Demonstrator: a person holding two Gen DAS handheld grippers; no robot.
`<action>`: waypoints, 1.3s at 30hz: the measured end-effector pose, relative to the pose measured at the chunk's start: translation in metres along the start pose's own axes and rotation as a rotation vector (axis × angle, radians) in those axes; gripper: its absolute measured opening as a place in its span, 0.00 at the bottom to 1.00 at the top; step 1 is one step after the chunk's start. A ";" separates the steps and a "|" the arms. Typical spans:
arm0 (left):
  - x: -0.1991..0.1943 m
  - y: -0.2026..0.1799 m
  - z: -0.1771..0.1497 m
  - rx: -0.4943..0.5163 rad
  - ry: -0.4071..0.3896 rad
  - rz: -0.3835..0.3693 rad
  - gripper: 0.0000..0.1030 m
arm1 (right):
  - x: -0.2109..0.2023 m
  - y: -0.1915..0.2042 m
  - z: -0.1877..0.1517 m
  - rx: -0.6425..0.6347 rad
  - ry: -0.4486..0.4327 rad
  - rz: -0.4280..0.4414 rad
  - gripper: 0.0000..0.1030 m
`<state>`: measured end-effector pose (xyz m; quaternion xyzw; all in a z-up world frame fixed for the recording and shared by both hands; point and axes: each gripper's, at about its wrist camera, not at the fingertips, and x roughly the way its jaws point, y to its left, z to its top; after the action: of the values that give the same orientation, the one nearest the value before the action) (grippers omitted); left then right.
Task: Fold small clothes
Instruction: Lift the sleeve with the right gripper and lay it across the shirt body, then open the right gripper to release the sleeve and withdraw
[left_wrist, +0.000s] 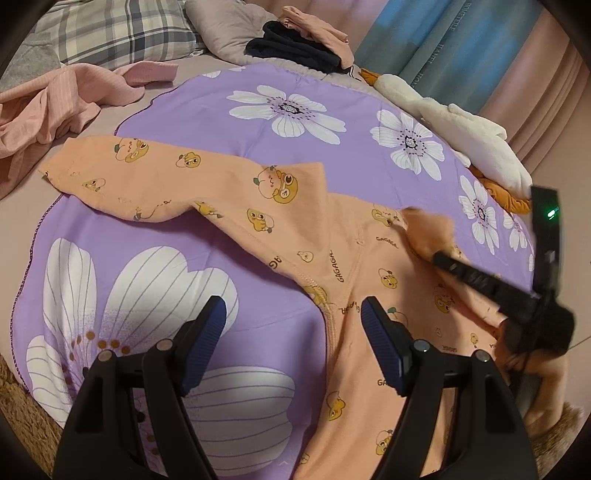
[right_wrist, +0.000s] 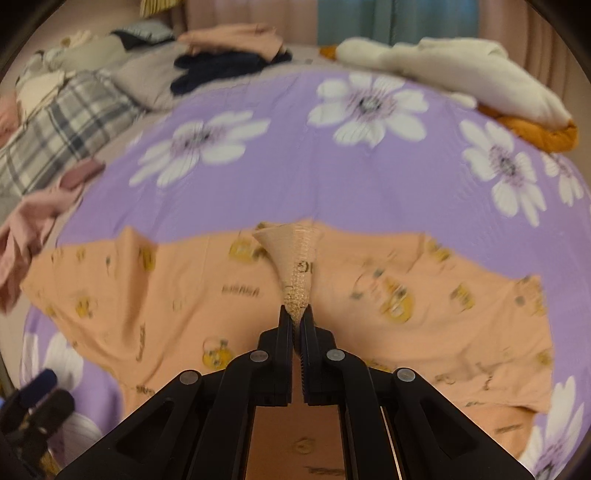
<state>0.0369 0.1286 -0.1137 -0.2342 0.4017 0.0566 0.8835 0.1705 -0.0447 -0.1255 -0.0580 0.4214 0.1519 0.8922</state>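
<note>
An orange child's garment (left_wrist: 280, 229) printed with yellow cartoon ducks lies spread on a purple floral quilt (left_wrist: 207, 122). One long part of it stretches to the upper left. My left gripper (left_wrist: 293, 325) is open and empty, its jaws straddling the garment's edge near the middle seam. My right gripper (right_wrist: 297, 321) is shut on a ribbed cuff of the garment (right_wrist: 295, 266) and holds it lifted above the rest of the cloth (right_wrist: 155, 295). The right gripper also shows in the left wrist view (left_wrist: 439, 254), blurred, with orange cloth bunched at its tip.
A pink striped garment (left_wrist: 55, 107) lies crumpled at the left. A plaid pillow (left_wrist: 118, 29), dark folded clothes (left_wrist: 291, 48) and a pink folded piece (left_wrist: 314, 26) sit at the back. A white plush toy (left_wrist: 472, 136) lies along the right edge.
</note>
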 end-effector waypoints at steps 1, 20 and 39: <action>0.001 0.000 0.000 0.000 0.001 0.002 0.74 | 0.007 0.001 -0.004 0.005 0.027 0.015 0.04; 0.008 0.001 -0.001 -0.002 0.018 0.007 0.76 | -0.015 0.004 -0.009 0.012 -0.011 0.123 0.12; 0.019 -0.007 -0.004 0.006 0.055 -0.017 0.76 | 0.019 -0.053 -0.026 0.151 0.049 0.091 0.43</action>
<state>0.0487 0.1192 -0.1276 -0.2363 0.4239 0.0417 0.8733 0.1798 -0.0966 -0.1581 0.0249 0.4556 0.1586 0.8756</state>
